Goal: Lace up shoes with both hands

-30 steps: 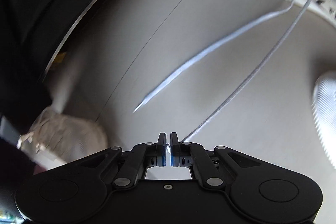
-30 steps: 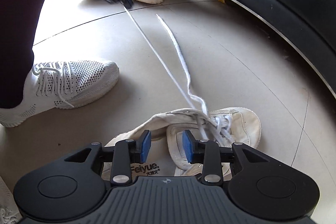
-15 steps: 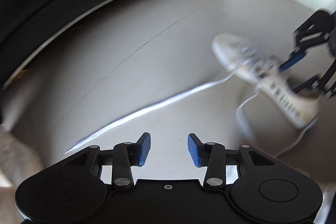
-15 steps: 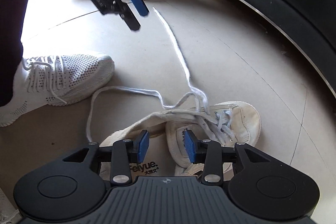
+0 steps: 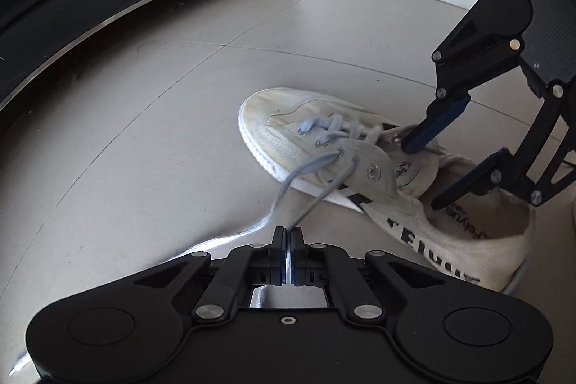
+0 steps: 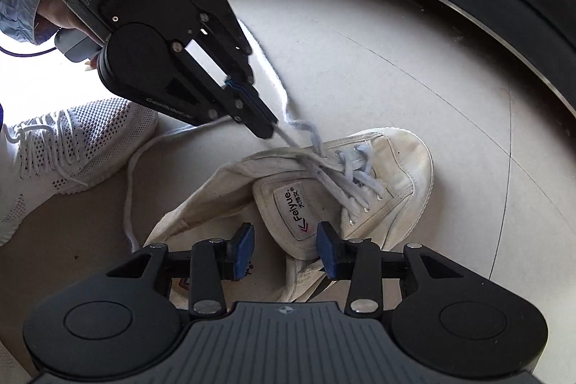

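Left tool (image 6: 268, 128) pinching lace (image 6: 288, 141) above shoe (image 6: 388, 175).

"feiyue." can be read on the tongue label (image 6: 296, 208) of the white shoe (image 6: 403, 164). "das" is printed on the left gripper (image 6: 268, 128), at ten o'clock.

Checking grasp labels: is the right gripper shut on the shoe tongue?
No. The right gripper is open, its blue pads either side of the tongue of the white shoe with gaps showing.
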A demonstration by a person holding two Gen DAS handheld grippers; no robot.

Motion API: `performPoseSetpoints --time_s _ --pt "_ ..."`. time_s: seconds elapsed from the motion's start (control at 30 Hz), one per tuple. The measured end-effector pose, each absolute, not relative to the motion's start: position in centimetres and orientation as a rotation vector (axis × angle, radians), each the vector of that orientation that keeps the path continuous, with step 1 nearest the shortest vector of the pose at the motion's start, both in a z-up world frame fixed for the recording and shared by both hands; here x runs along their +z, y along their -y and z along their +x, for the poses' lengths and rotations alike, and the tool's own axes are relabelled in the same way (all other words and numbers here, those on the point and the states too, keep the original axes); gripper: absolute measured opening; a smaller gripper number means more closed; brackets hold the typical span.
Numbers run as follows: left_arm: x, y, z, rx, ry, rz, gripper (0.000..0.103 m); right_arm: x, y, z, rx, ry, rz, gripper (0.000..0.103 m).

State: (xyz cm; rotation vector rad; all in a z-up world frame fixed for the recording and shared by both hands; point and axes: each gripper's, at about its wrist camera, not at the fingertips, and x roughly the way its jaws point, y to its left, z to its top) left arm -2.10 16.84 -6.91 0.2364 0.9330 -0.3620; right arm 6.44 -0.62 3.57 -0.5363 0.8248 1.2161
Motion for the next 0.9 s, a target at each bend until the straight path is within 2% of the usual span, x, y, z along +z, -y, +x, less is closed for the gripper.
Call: performPoseSetpoints --time_s 0.07,0.17,0.2,0.23,0.4,0.47,0.6,0.77,0.9 --pt "-7.0 -17.5 -2.5 -0.349 -0.96 0.213 0.0 3.5 0.7 6.6 1.212 -0.831 -0.52 0.041" --pt "-6.3 -19.3 -3.7 -0.353 -0.972 0.084 0.011 3.4 0.5 6.3 1.21 -0.825 -0.534 0.042" --pt "-5.7 -20.0 -4.3 -0.334 -0.986 0.036 0.028 3.3 0.5 6.2 1.212 -0.823 -0.542 0.042" --pt "-5.2 -20.7 -4.8 -0.298 -1.003 0.016 0.039 3.2 0.5 6.3 1.212 -0.825 -0.535 0.043" --pt "-2.9 -28.2 -8.1 -0.008 -1.095 -0.18 0.036 3.0 0.5 6.4 1.216 -0.827 -0.519 0.043" --pt "-2.9 -31.7 -8.5 0.128 -1.085 -0.271 0.032 3.1 0.5 6.4 1.217 -0.827 -0.519 0.043" --pt "-3.9 -37.5 -8.2 0.306 -1.019 -0.478 0.032 3.0 0.3 6.9 1.226 -0.832 -0.518 0.043" --pt "-6.1 -41.0 -5.6 0.394 -1.006 -0.533 0.031 3.1 0.4 6.8 1.223 -0.834 -0.525 0.043" --pt "-7.2 -42.1 -3.9 0.43 -1.008 -0.54 0.036 3.1 0.3 6.8 1.223 -0.836 -0.534 0.044"
